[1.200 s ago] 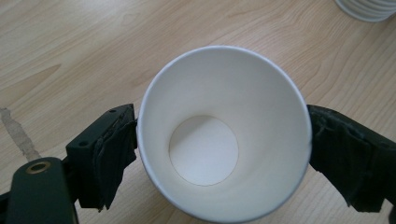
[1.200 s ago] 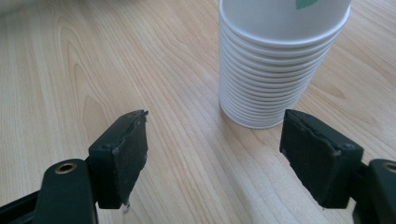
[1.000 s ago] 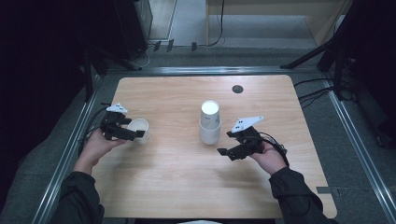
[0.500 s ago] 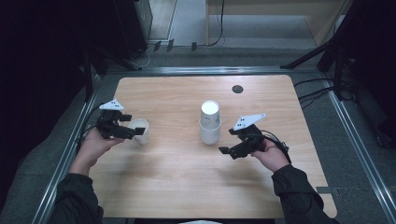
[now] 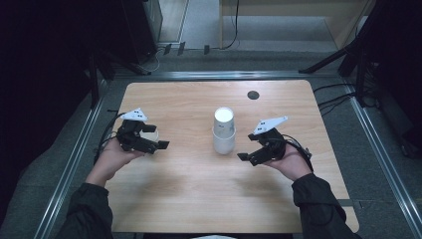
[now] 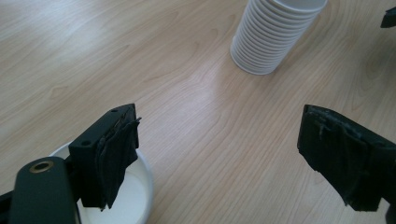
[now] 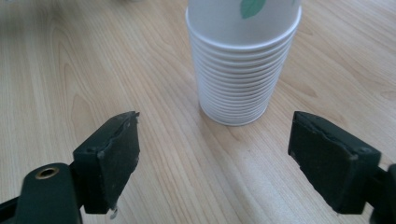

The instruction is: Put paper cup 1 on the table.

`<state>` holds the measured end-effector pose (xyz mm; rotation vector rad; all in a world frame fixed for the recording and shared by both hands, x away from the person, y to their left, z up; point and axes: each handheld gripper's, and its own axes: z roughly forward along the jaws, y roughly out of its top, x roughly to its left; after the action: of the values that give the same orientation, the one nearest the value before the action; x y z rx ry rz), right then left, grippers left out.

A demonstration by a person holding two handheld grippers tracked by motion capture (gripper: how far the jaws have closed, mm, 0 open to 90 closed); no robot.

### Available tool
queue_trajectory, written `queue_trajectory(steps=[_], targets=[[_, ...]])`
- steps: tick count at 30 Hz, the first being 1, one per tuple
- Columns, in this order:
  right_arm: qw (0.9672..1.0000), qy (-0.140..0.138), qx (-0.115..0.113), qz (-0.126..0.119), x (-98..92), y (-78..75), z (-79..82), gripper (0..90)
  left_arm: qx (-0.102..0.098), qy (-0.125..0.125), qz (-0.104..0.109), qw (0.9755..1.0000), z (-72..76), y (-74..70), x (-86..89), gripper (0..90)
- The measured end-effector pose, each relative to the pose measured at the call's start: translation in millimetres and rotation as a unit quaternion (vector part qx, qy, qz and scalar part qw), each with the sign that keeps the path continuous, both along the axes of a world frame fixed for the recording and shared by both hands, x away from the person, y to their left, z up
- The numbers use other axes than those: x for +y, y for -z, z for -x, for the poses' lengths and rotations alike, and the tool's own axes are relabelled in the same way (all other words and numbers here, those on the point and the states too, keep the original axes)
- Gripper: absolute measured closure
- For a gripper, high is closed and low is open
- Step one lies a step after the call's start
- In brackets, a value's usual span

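Though near, single cup just under left tool, untouched.

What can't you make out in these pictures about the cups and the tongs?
- Single cup: in the left gripper view its rim is partly hidden behind the left tongs' near jaw and cut off by the bottom edge.
- Cup stack: the right gripper view's top edge cuts off its upper part, so its cups cannot be counted; the green print is partly lost.
- Dark round spot on the table: too small in the high view to identify.
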<state>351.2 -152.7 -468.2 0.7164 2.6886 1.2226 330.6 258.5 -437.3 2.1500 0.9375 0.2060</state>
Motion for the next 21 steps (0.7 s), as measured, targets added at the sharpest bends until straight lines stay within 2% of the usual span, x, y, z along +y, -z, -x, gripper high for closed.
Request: queue_trajectory(steps=[2, 10, 12, 14, 18, 21], targets=[[1.0, -0.001, 0.004, -0.004, -1.3, -0.7, -1.2, 18.7, -0.001, 0.007, -0.002, 1.0, 1.4, 0.4, -5.6, 12.7], [1.0, 0.003, -0.004, 0.002, -5.4, -4.5, -3.6, 22.1, -0.003, 0.028, 0.005, 0.9996, 7.1, 6.1, -25.5, 13.0], [0.9999, 0.005, -0.013, 0.0, -6.9, -5.8, -5.0, 22.1, 0.001, 0.037, 0.005, 0.9993, 7.3, 9.5, -30.5, 13.2], [0.9999, 0.005, -0.008, -0.007, -8.4, -7.8, -7.6, 22.3, 0.002, 0.043, 0.005, 0.9991, 9.0, 12.4, -35.5, 13.3], [0.9998, 0.001, -0.012, -0.015, -10.3, -17.6, -14.5, 24.0, 0.002, 0.053, 0.021, 0.9984, 15.1, 14.9, -44.5, 13.3], [0.9997, -0.007, -0.014, -0.017, -9.7, -27.1, -22.7, 24.1, 0.004, 0.06, 0.019, 0.998, 18.1, 15.5, -48.6, 13.3]])
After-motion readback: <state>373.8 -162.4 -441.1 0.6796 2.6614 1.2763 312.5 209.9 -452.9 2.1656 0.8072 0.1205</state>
